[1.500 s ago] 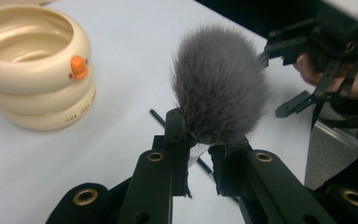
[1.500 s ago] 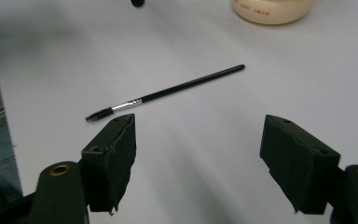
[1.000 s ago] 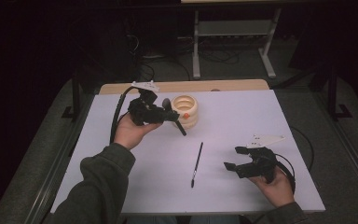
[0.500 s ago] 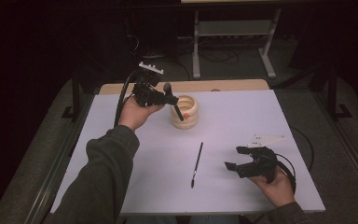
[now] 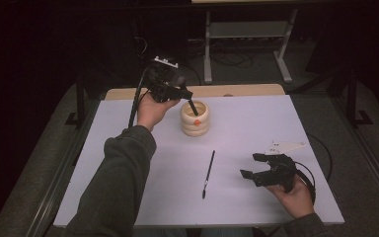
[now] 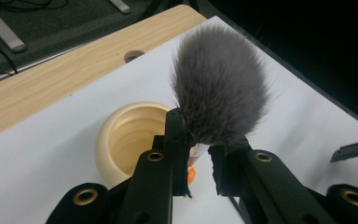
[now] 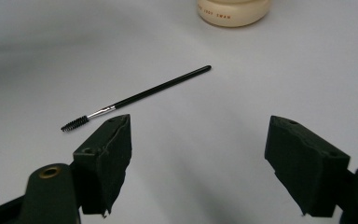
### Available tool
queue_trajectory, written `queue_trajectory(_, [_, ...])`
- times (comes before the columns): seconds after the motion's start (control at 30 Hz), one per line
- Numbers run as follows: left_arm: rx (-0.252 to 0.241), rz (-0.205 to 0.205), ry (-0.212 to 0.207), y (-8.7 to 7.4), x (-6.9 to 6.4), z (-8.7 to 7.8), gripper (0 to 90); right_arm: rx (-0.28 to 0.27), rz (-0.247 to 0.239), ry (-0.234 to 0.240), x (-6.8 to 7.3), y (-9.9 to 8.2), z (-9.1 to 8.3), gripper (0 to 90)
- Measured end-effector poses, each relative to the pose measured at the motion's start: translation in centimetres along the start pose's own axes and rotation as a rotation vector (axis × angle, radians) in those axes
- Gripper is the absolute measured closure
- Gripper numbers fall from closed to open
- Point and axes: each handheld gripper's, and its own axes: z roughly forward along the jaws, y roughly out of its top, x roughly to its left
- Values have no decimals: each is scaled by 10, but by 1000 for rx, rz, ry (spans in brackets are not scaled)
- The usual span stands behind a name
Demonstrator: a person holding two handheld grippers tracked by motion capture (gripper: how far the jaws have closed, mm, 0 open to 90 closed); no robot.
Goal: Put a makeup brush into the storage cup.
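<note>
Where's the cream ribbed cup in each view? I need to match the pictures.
High view: cream cup stands centre, just right of the left hand-held gripper.
Left gripper view: lower left of centre, behind the jaws.
Right gripper view: top edge, right of centre.
Shared landmark: white table sheet.

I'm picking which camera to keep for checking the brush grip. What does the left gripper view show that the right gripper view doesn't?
Left gripper view: the fluffy grey makeup brush clamped in the left gripper, above the open mouth of the cream ribbed holder.

Right gripper view: the thin black spoolie brush lying flat ahead of the open right gripper.

Both: the holder and the white table top.
</note>
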Motion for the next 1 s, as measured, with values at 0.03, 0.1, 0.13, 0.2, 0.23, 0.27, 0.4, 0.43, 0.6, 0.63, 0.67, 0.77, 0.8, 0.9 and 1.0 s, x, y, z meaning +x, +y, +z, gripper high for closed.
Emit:
queue_trajectory(0.03, [5, -7, 4, 0, 2, 2, 778, 1, 0, 0, 0, 0, 0, 221])
queue_trajectory(0.1, [2, -17, 9, -1, 5, 3, 778, 4, -5, 4, 0, 0, 1, 221])
queue_trajectory(0.13, [1, -23, 7, -1, 6, 4, 778, 5, -4, 3, 0, 0, 1, 221])
queue_trajectory(0.2, [-5, -33, 9, -1, 9, 6, 779, 5, -1, 4, 1, 0, 2, 221])
queue_trajectory(0.23, [-10, -34, 11, -1, 10, 6, 778, 4, 0, 5, 1, 0, 2, 221])
queue_trajectory(0.27, [-8, -38, 13, 0, 10, 7, 778, 5, -4, 2, 0, 0, 2, 221])
queue_trajectory(0.4, [-3, -43, 43, 2, 13, 11, 777, 1, 2, 2, 0, 0, 2, 221])
queue_trajectory(0.43, [1, -43, 54, 1, 15, 11, 778, 0, 1, 3, 0, 0, 2, 221])
queue_trajectory(0.6, [23, -38, 74, -2, 16, 18, 778, -1, 5, 5, 0, -1, 3, 221])
queue_trajectory(0.63, [21, -40, 70, -3, 16, 19, 778, 4, 1, 8, 0, -1, 4, 221])
queue_trajectory(0.67, [15, -43, 72, -3, 16, 20, 778, 5, -1, 6, 0, -1, 4, 221])
queue_trajectory(0.77, [20, -41, 81, -6, 16, 22, 776, 3, -2, 4, -1, -1, 4, 221])
queue_trajectory(0.8, [18, -39, 90, -7, 16, 23, 775, 2, -1, 3, -1, -1, 4, 221])
queue_trajectory(0.9, [19, -45, 97, -11, 16, 25, 775, -2, -7, -5, -1, -1, 4, 221])
queue_trajectory(1.0, [20, -56, 110, -15, 19, 27, 775, -3, -5, -7, -1, -1, 4, 223])
